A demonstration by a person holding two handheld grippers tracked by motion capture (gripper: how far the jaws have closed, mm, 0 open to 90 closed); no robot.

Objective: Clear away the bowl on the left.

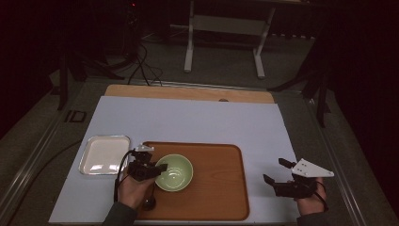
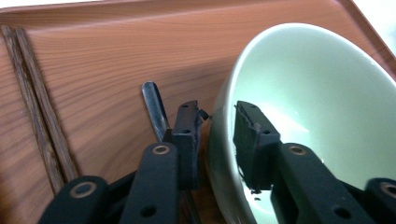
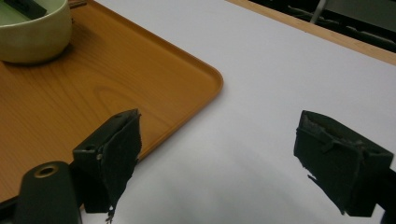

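the green bowl point(image 1: 173, 172) is sitting on the wooden tray point(image 1: 221, 188), toward its left half, and it's looking empty inside as far as i can tell. my left gripper point(image 2: 217, 135) is straddling its near rim, one jaw inside the bowl and one outside, with gaps either side of the wall, so the pads aren't pressing on it rn. reads to me like the bowl is placed and i'm letting go, or only lining up to grab, can't say which tbh. so bowl on tray = done, prob the rest of the setting is what's left.

just outside the bowl a dark spoon point(image 2: 155, 109) is lying on the tray, and a pair of brown chopsticks point(image 2: 37, 112) is lying further over. off the tray's left edge a white rectangular dish point(image 1: 104, 154) is sitting on the pale mat point(image 1: 188, 122).

my right gripper point(image 1: 282, 172) is hovering over the mat off the tray's right side, jaws wide, nothing in them.

hard to see: spoon's bowl end is hidden behind my jaws in the left gripper view, and in the high view my hand is covering most of it. room behind is too dark to read.
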